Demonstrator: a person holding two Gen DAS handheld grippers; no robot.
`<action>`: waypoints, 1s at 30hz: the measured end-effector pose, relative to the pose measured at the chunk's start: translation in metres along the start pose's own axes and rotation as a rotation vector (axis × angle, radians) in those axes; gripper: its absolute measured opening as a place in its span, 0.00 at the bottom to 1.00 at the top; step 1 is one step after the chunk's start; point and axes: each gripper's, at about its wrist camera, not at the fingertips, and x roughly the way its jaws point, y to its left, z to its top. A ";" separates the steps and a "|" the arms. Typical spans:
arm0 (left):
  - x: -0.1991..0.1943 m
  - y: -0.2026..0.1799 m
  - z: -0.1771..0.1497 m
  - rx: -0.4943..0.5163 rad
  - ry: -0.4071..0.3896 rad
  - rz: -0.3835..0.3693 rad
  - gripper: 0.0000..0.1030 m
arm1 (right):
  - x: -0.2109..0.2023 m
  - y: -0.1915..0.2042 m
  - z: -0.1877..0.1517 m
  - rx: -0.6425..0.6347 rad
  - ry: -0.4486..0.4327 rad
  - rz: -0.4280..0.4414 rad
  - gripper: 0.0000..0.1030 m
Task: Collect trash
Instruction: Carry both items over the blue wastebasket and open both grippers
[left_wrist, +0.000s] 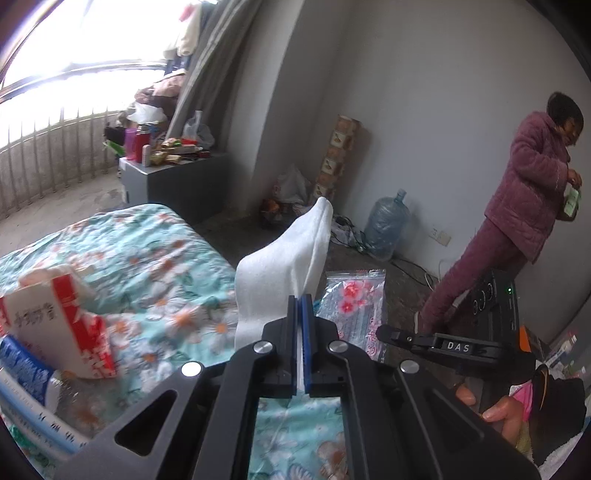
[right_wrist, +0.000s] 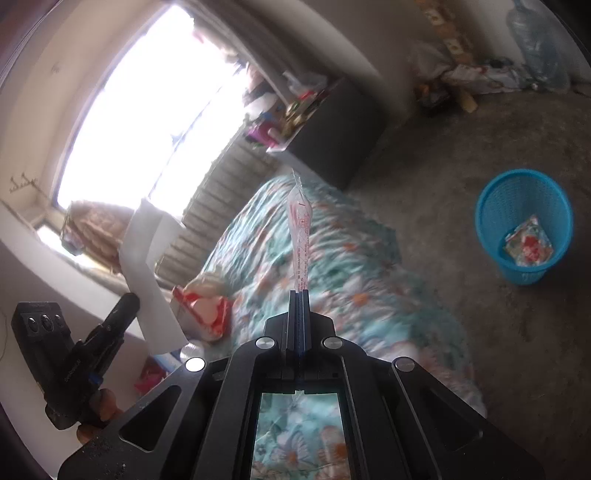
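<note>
My left gripper is shut on a white paper towel that stands up above the floral bedspread. The same towel hangs by the left gripper at the left of the right wrist view. My right gripper is shut on a clear plastic packet with red print, seen edge-on; that packet shows flat in the left wrist view. A blue mesh bin stands on the floor at the right with one wrapper inside. A red and white carton lies on the bed.
A person in a purple padded suit stands by the wall at the right. A water jug, bags and a tall printed box line the wall. A grey cabinet with clutter stands beyond the bed. A blue and white tube lies near the carton.
</note>
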 end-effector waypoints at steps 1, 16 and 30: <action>0.010 -0.007 0.003 0.010 0.012 -0.014 0.02 | -0.006 -0.007 0.003 0.011 -0.016 -0.011 0.00; 0.209 -0.118 0.027 0.108 0.288 -0.259 0.02 | -0.071 -0.157 0.049 0.259 -0.213 -0.292 0.00; 0.429 -0.165 0.009 0.149 0.511 -0.172 0.47 | 0.022 -0.303 0.089 0.486 -0.142 -0.373 0.30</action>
